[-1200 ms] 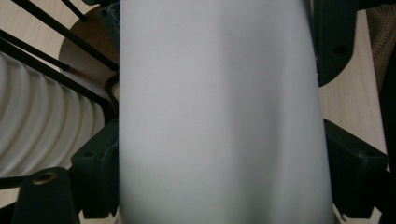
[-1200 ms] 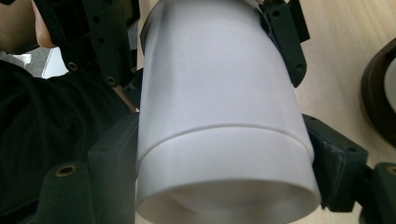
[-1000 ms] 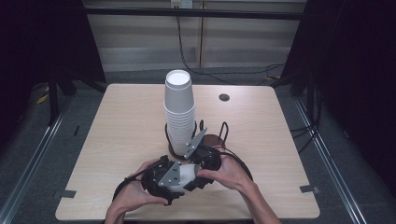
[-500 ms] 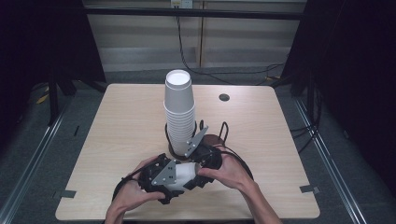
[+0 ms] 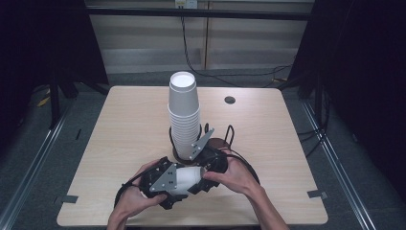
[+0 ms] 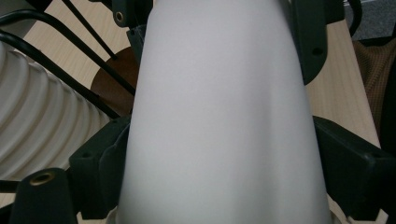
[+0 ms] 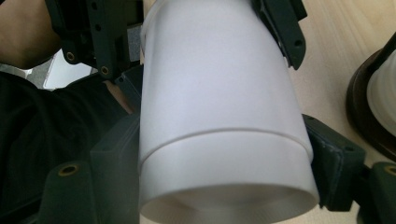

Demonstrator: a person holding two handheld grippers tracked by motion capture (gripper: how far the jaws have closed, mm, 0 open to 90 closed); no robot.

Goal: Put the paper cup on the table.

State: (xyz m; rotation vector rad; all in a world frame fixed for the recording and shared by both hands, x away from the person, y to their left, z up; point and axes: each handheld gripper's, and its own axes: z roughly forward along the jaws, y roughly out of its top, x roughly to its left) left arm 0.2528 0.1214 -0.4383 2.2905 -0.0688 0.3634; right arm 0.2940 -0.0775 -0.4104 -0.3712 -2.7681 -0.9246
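a tall stack of white paper cups [image 5: 184, 115] stands upright on a dark round base [image 5: 216, 143] near the middle of the light wooden worktop [image 5: 119, 129]; the top cup's inside cannot be read from here. black wire loops [image 5: 229, 132] rise around the foot of the stack. a small dark round spot [image 5: 230, 99] sits in the worktop toward the far right.

at the near edge, both hands meet over one white paper cup [image 5: 187, 177] lying on its side. the left gripper [image 5: 173, 184] is clamped on the cup's wider end, the right gripper [image 5: 198, 175] on its narrower end, so the cup bridges the two, just in front of the stack's base.

the left gripper view looks along the cup's plain wall [image 6: 219, 121] with a black jaw pressed to each side; the ribbed rims of the stack [image 6: 37, 121] and the brown base [image 6: 114, 86] show at its left, the black wires crossing them. the right gripper view adds a detail the others hide: a seam line runs round the wall, where two nested cups [image 7: 219, 112] seem to overlap, and the cup's open mouth faces the camera, its interior unclear. a dark sleeve [image 7: 42, 135] lies at the left there, and the base edge [image 7: 369, 116] at the right.
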